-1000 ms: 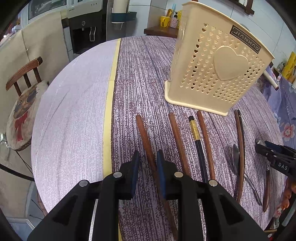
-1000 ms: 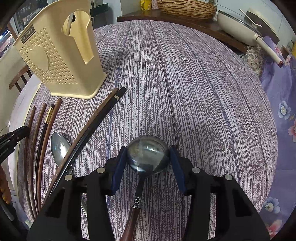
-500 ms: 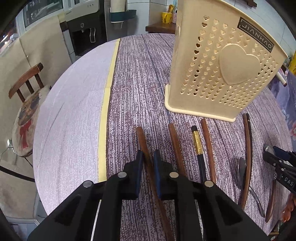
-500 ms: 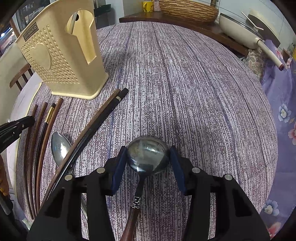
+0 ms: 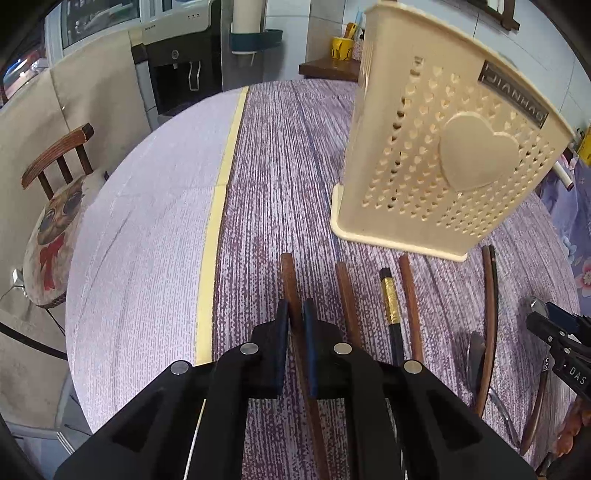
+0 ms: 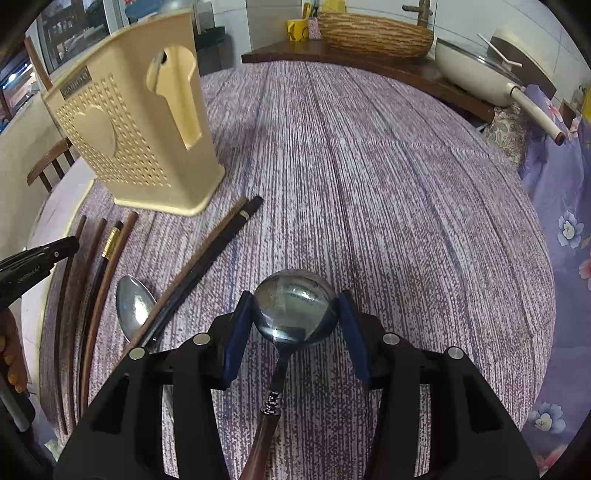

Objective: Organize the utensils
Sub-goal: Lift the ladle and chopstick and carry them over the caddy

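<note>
A beige perforated utensil holder (image 5: pixel 443 155) stands on the round table; it also shows in the right wrist view (image 6: pixel 129 140). Several wooden chopsticks lie in front of it. My left gripper (image 5: pixel 295 321) is shut on the leftmost brown chopstick (image 5: pixel 290 280). Beside it lie another brown chopstick (image 5: pixel 345 295) and a black gold-banded chopstick (image 5: pixel 391 306). My right gripper (image 6: pixel 295 314) is shut on the bowl of a round metal spoon (image 6: pixel 293 310) with a wooden handle. A second metal spoon (image 6: pixel 135 302) lies on the cloth under a crossed chopstick pair (image 6: pixel 207 251).
The table carries a purple woven cloth (image 6: pixel 369 166) with a yellow seam (image 5: pixel 221 192). A wooden chair (image 5: pixel 55 206) stands at the left. A side shelf holds a woven basket (image 6: pixel 373 33), a yellow mug (image 6: pixel 297 27) and a white pan (image 6: pixel 476 74).
My left gripper closed onto the leftmost chopstick and moved forward toward the holder. My right gripper stayed shut on the round spoon with little movement.
</note>
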